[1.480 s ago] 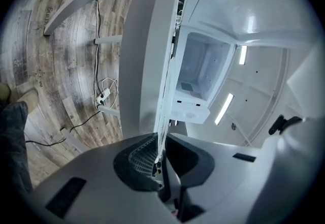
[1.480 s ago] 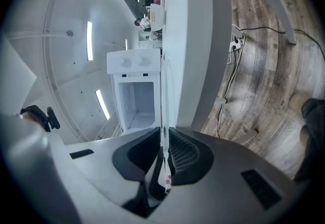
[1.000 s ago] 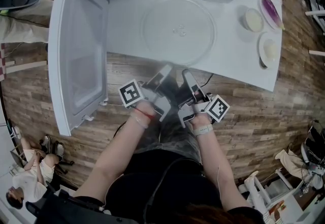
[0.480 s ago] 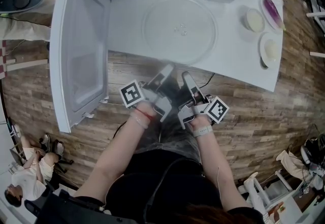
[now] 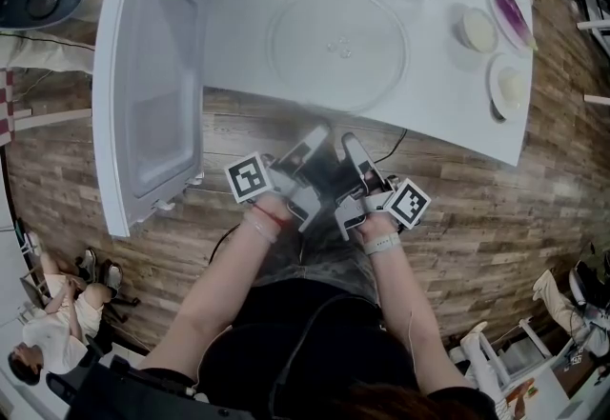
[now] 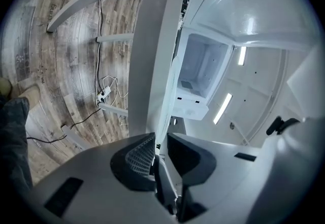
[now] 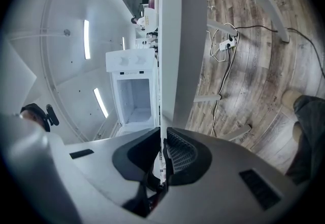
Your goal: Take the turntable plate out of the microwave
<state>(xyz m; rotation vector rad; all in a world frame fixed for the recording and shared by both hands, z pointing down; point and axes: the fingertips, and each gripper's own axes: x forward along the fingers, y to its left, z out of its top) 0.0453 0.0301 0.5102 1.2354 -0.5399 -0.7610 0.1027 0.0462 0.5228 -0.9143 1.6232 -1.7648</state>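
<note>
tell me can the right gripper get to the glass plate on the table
Probably yes. The plate lies flat on the table, straight ahead of the right gripper, with nothing between them; the dishes sit off to the right.

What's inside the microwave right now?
The microwave cavity looks bare: white walls, no plate. The turntable plate lies outside on the table. The cavity floor shows nearly edge-on, so low parts could be hidden.

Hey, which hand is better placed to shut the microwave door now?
Left. The door hangs open on the left side, and the left gripper sits nearer it, its empty jaws opening. The right gripper would have to cross over.
</note>
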